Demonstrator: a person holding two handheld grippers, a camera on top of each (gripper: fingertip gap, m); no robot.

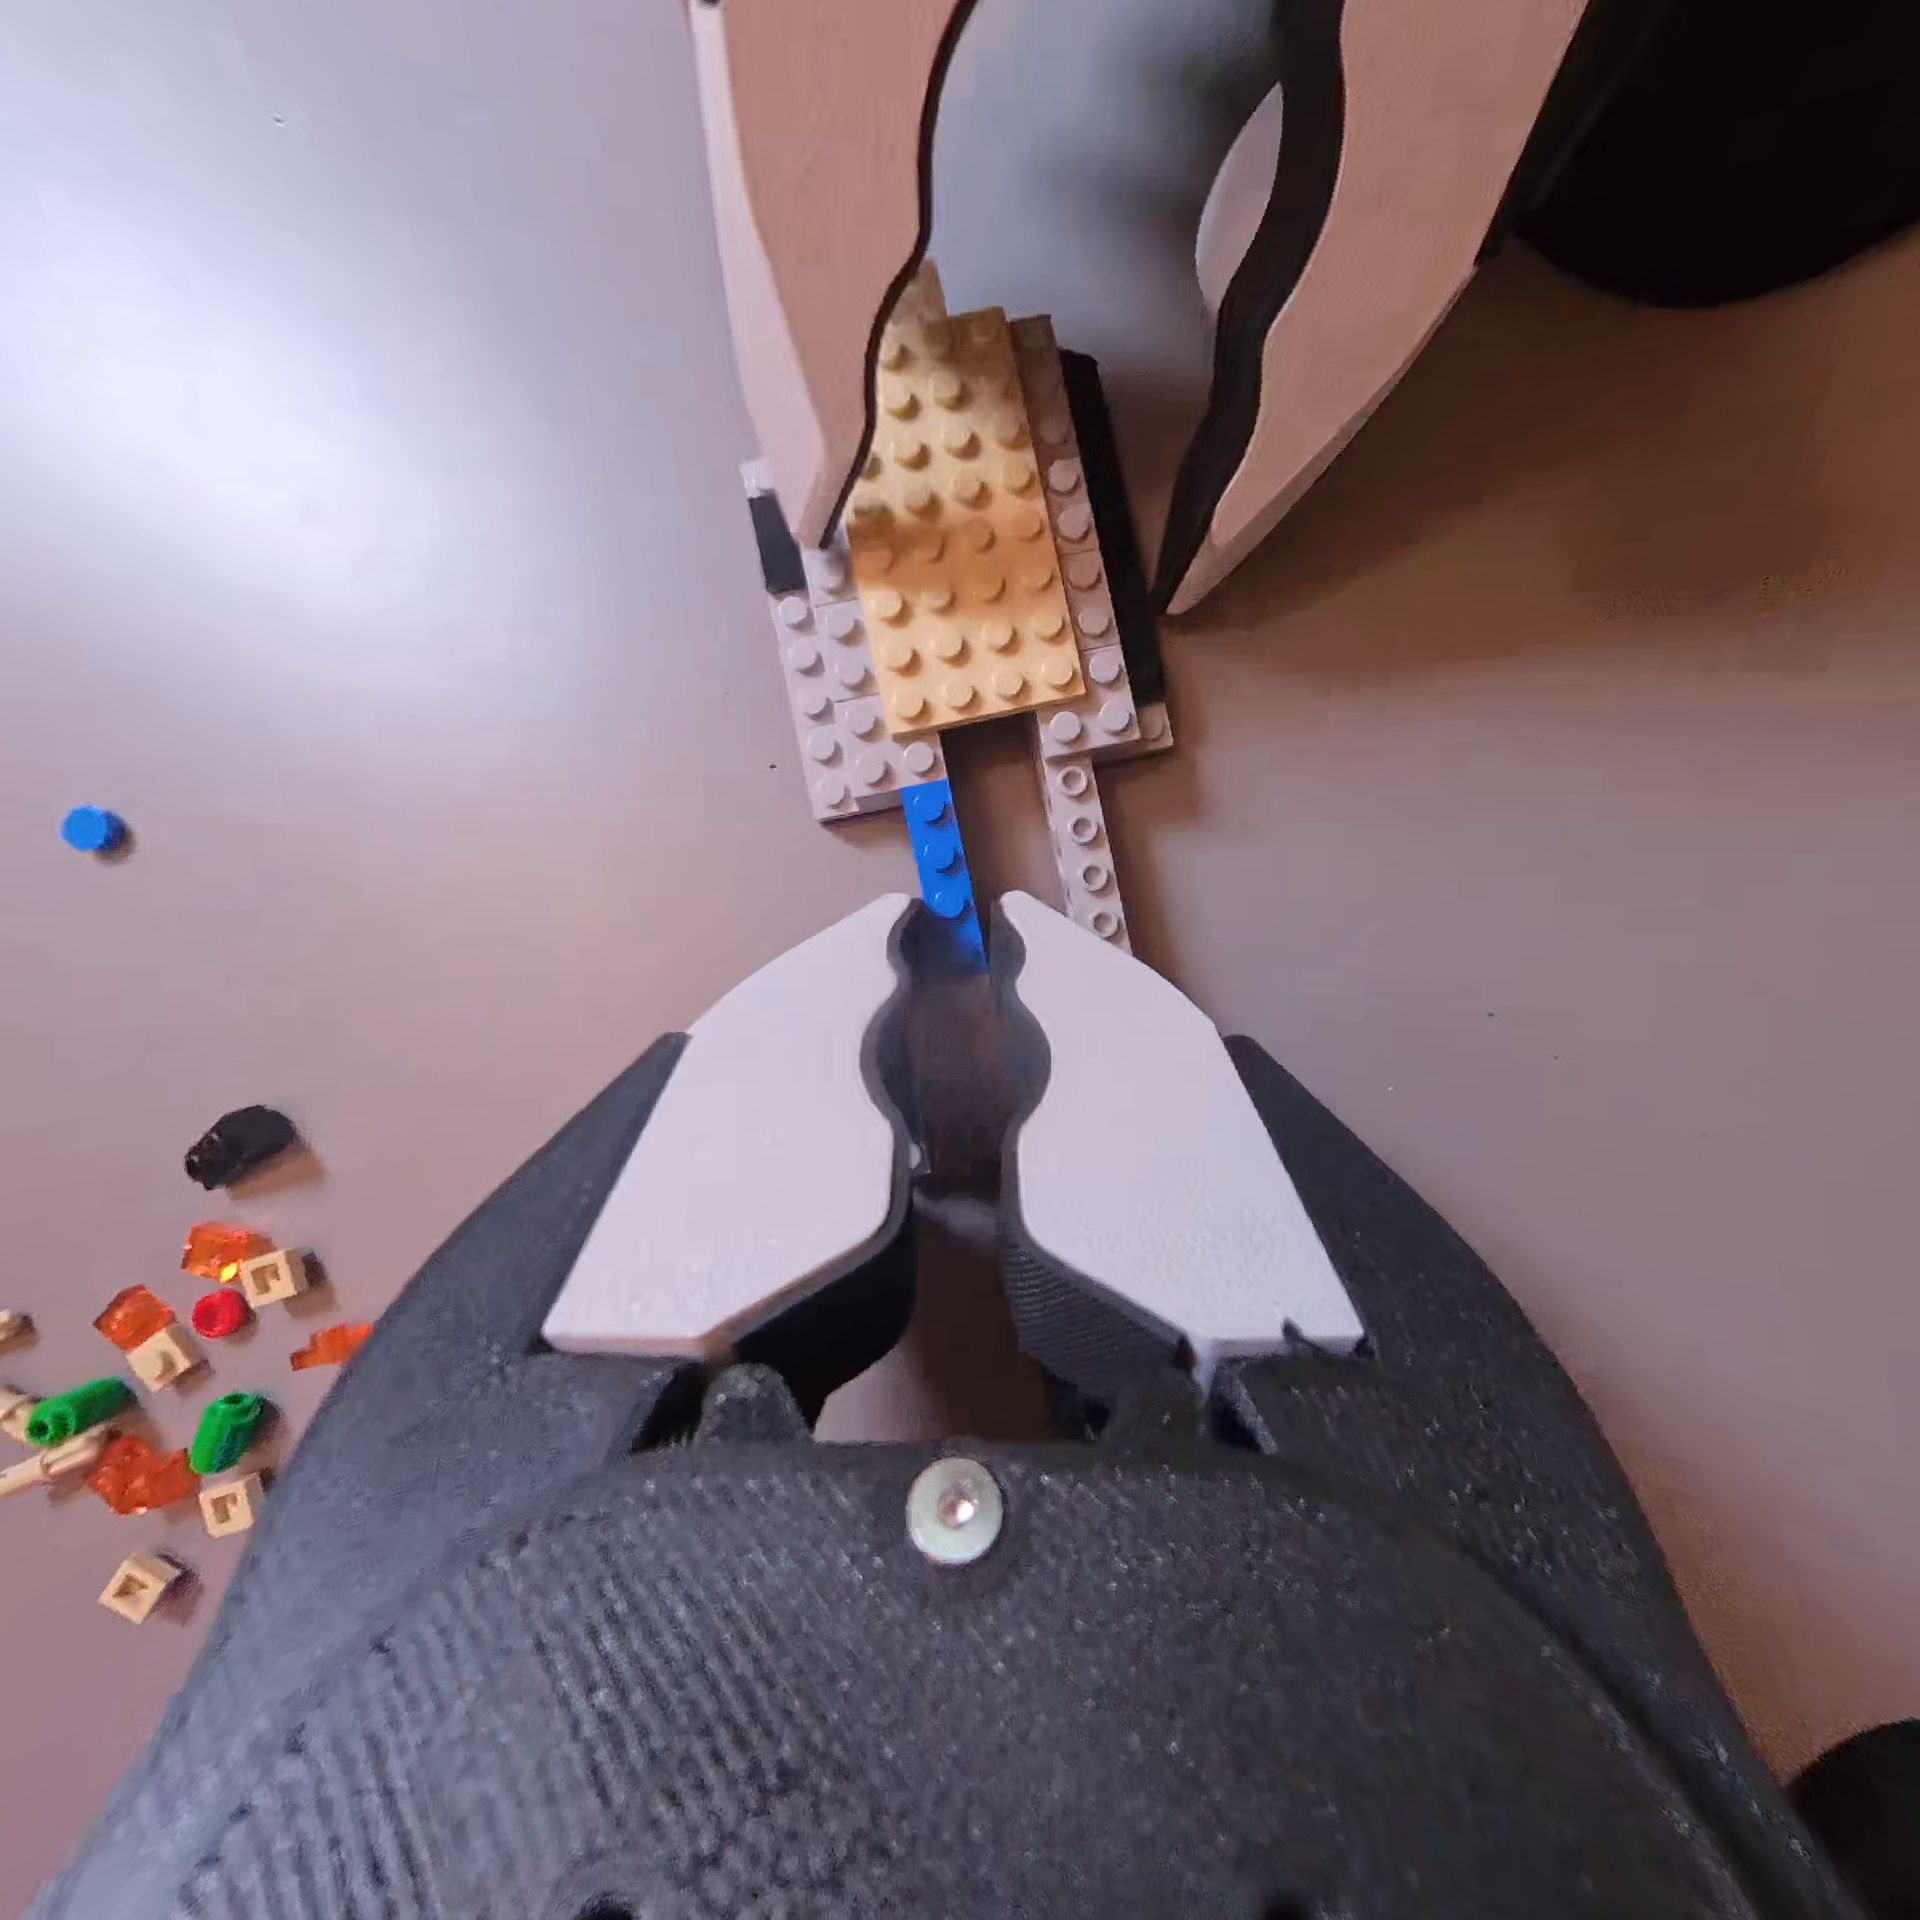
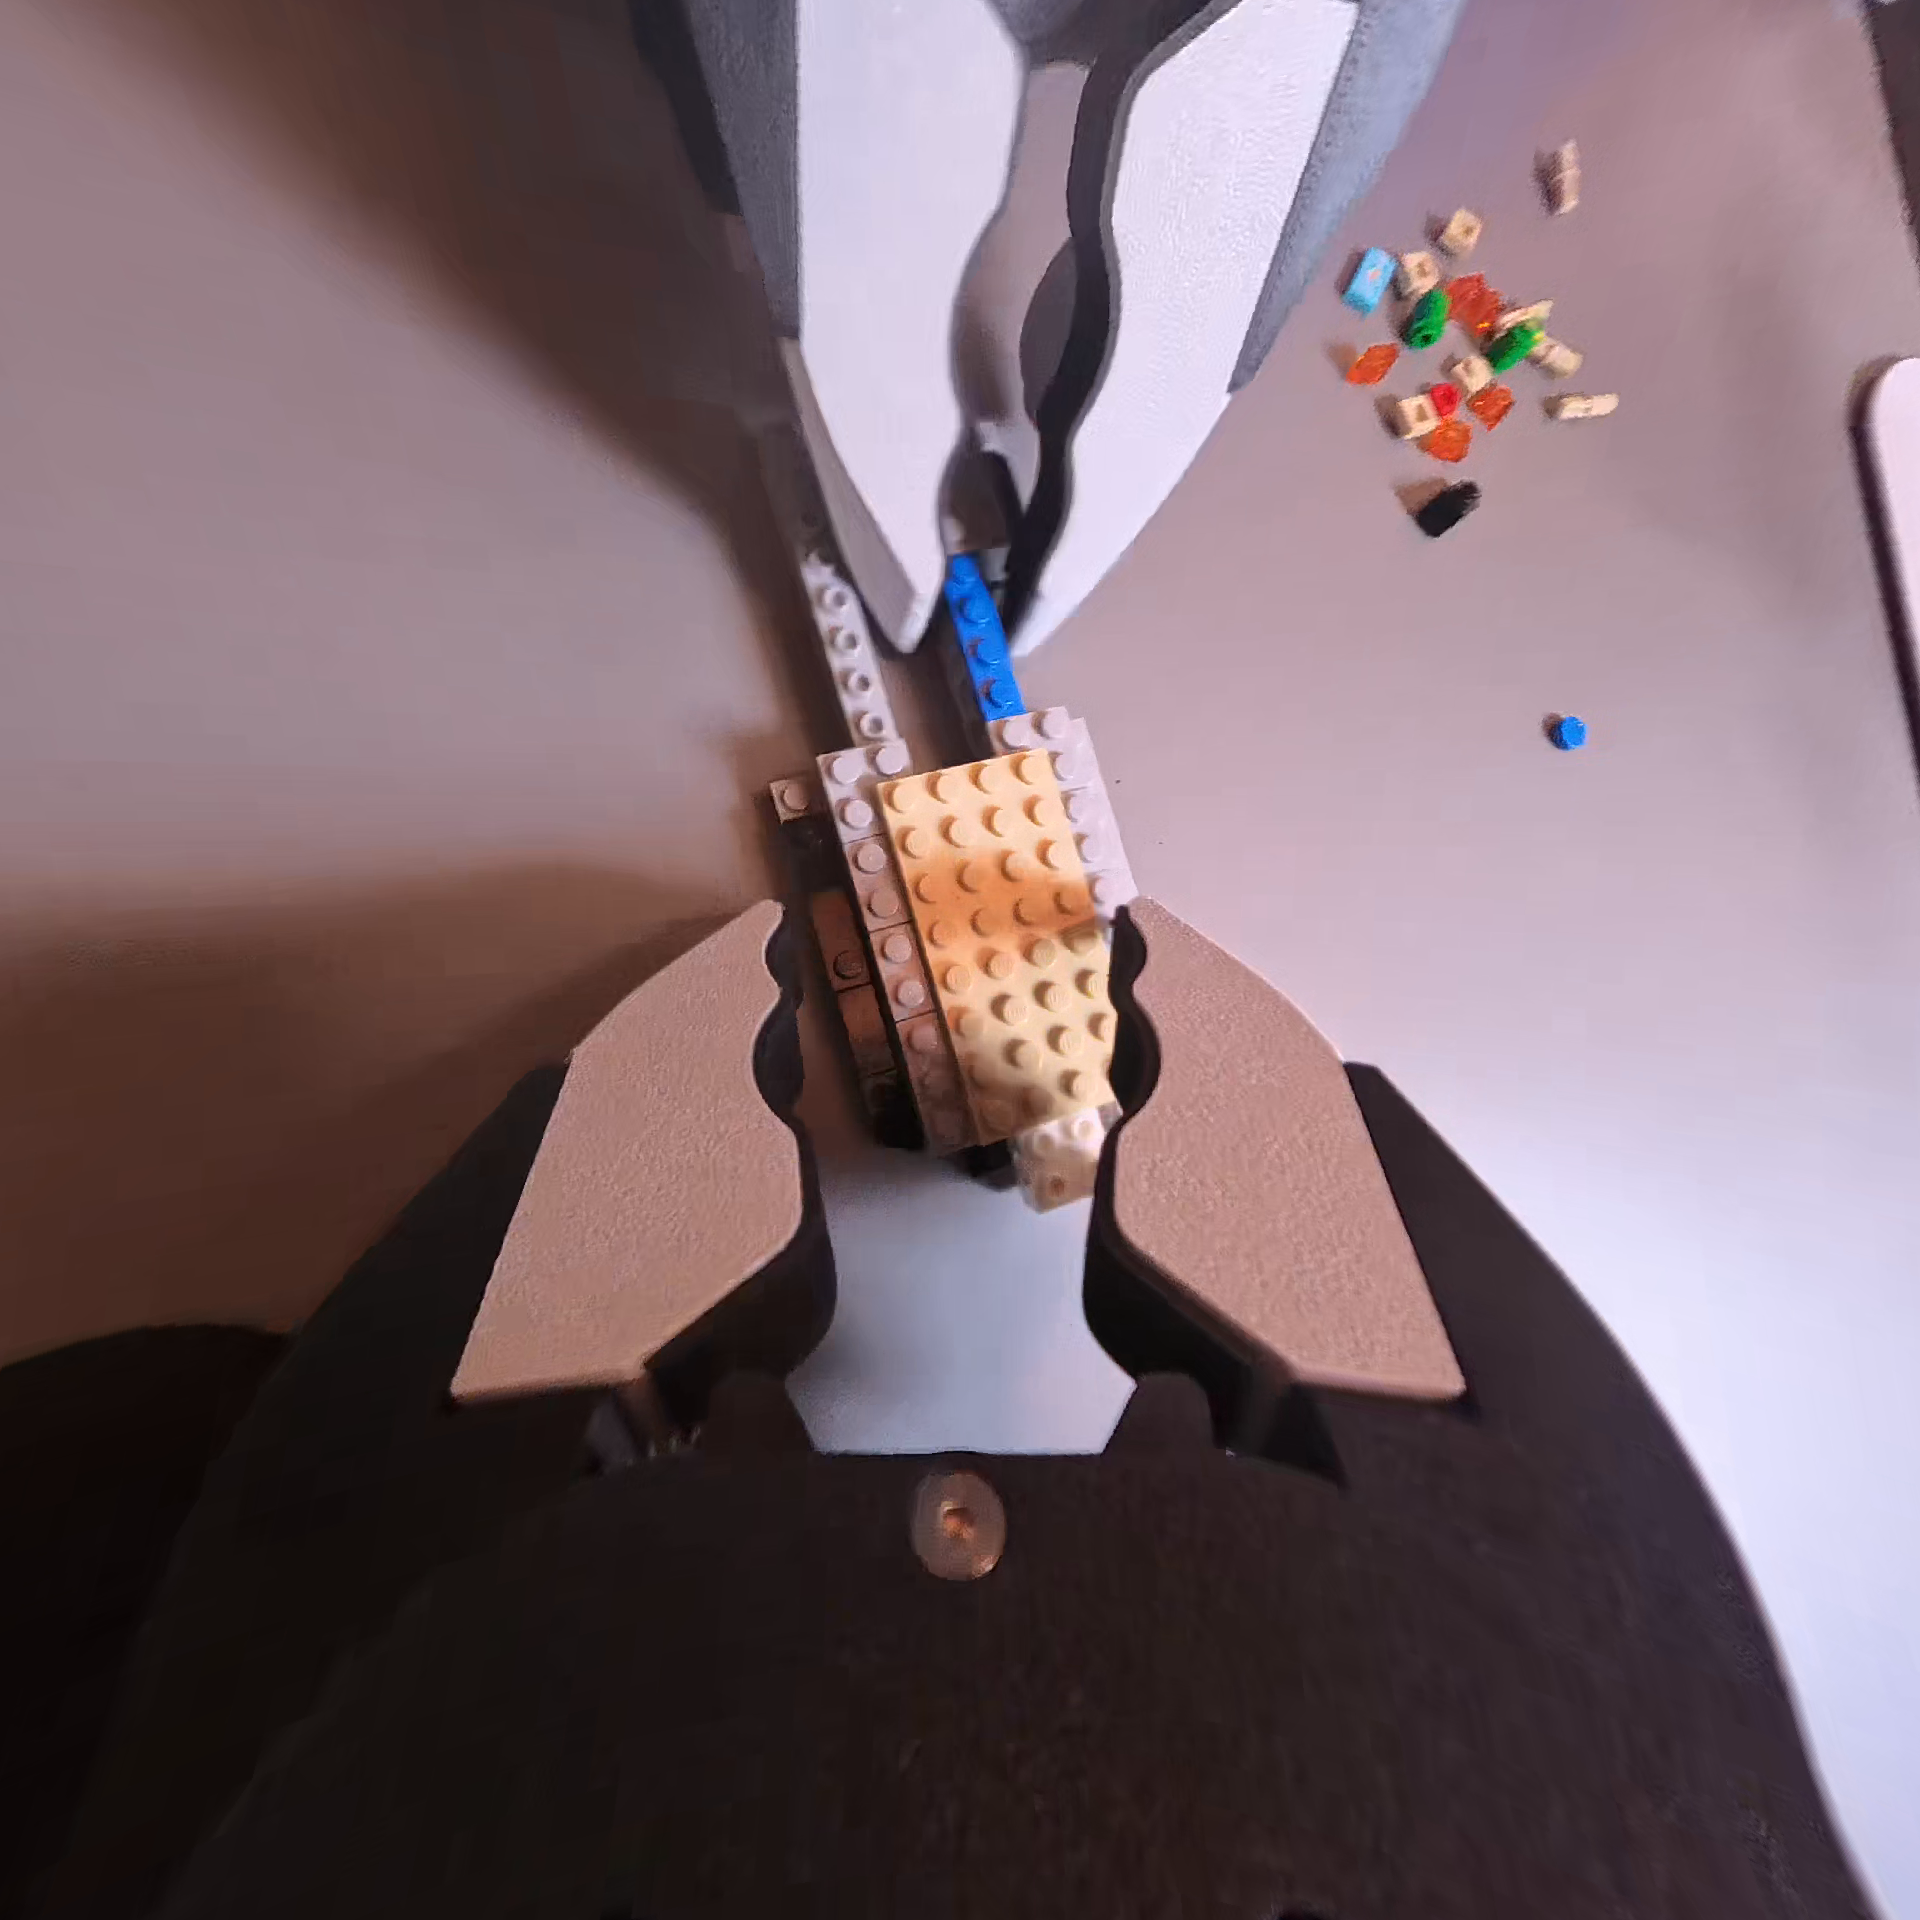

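Left wrist view: left gripper [image 1: 954, 925] is narrowed on the near end of the blue strip [image 1: 940, 852], both fingertips against its sides. That strip sticks out of a flat brick model [image 1: 966, 582] just ahead, grey plates under a tan studded plate, with a grey holed strip [image 1: 1086, 842] running parallel just right of the blue one. Loose small bricks [image 1: 156, 1382] lie well off to the left.

Right wrist view: right gripper [image 2: 951, 935] stands wide, straddling the model's other end. Right fingertip [image 2: 1138, 935] sits at the tan plate's edge, left fingertip [image 2: 764, 940] just beside the dark edge bricks; can't tell whether either pad presses. Model lies flat on the table [image 2: 312, 623] between both grippers.
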